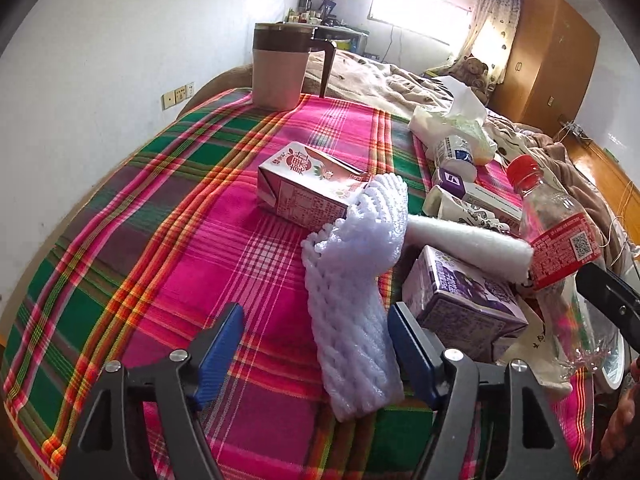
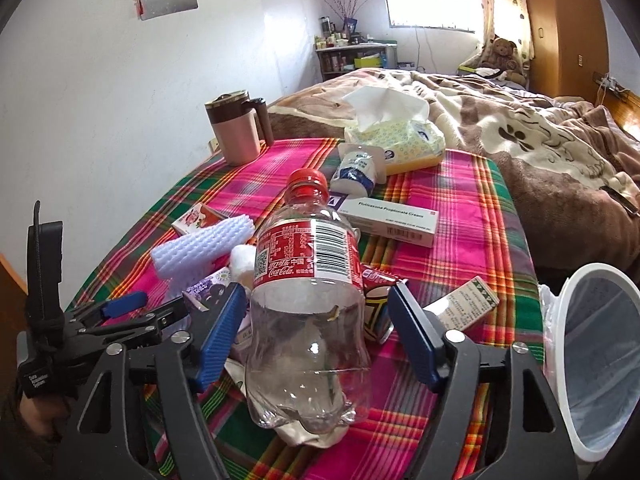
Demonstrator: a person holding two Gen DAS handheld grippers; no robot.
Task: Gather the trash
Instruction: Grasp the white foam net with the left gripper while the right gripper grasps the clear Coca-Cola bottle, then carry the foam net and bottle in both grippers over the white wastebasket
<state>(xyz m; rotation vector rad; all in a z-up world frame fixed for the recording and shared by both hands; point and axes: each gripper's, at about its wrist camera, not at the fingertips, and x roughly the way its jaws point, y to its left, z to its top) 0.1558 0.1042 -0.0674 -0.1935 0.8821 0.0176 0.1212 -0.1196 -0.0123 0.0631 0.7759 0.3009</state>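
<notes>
Reaching is under way: the left gripper [image 1: 316, 356] is spread around the foam net [image 1: 352, 300], the right gripper [image 2: 316, 336] around the bottle [image 2: 308, 304]; neither is clamped. Closing is called for next, then carrying to the bin [image 2: 600, 364] beside.

Bottle [image 2: 308, 300] on cloth [image 2: 460, 208]; tissue box [image 2: 404, 140] behind; bin [image 2: 600, 364] right; mug [image 2: 236, 128] far-left.

Empty clear cola bottle [image 2: 304, 312], red cap, white foam net [image 1: 352, 320] on plaid cloth

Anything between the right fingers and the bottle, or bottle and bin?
Nothing visible. The bottle already sits between the right gripper's open fingers, and the bin stands just right of it, path clear.
</notes>
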